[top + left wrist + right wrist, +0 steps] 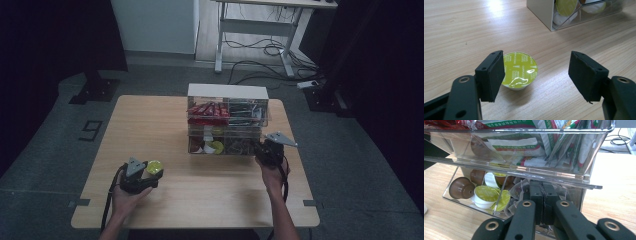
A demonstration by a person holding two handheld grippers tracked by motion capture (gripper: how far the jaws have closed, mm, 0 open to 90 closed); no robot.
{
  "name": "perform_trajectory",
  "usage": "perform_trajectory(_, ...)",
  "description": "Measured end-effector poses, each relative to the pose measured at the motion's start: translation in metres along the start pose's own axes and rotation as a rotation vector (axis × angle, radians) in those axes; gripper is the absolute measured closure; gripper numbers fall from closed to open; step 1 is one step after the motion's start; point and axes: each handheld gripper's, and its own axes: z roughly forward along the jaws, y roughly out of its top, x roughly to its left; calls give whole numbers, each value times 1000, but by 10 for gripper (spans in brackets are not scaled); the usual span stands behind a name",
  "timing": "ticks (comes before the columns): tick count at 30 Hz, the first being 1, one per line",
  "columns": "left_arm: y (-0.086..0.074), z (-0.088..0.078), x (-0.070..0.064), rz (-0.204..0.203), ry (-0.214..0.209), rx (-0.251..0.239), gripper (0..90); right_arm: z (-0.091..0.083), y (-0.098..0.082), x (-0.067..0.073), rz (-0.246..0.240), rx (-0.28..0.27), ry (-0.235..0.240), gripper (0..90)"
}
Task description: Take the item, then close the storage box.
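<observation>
Here the left hand-held gripper (536, 75) stands wide, its jaws apart, near the bench's (150, 120) front-left corner; the capsule (520, 70) (yellow-green lid up) sits between them. The right hand-held gripper (543, 200) is closed at the organizer's (589, 180) lower front.

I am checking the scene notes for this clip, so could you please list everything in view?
Coffee capsule: one, yellow-green foil lid, on the table between the left gripper's open jaws, untouched.
Clear organiser: one, transparent with white back, two tiers, table's far middle.
Red packets: several, upper tier, left.
Green-and-white sachets: several, upper tier.
Capsules: several, brown and yellow-green, lower tier.
Table: one, light wood.
Desk frame: one, white, behind.
Left gripper: black, open.
Right gripper: black, shut, at the organiser's lower drawer.
</observation>
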Motion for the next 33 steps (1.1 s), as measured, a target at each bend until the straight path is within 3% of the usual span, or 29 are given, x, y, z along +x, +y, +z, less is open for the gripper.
perform_trajectory(33,-1,-2,-4,-26,-3,28,311,-2,-43,-12,59,37,-6,886)
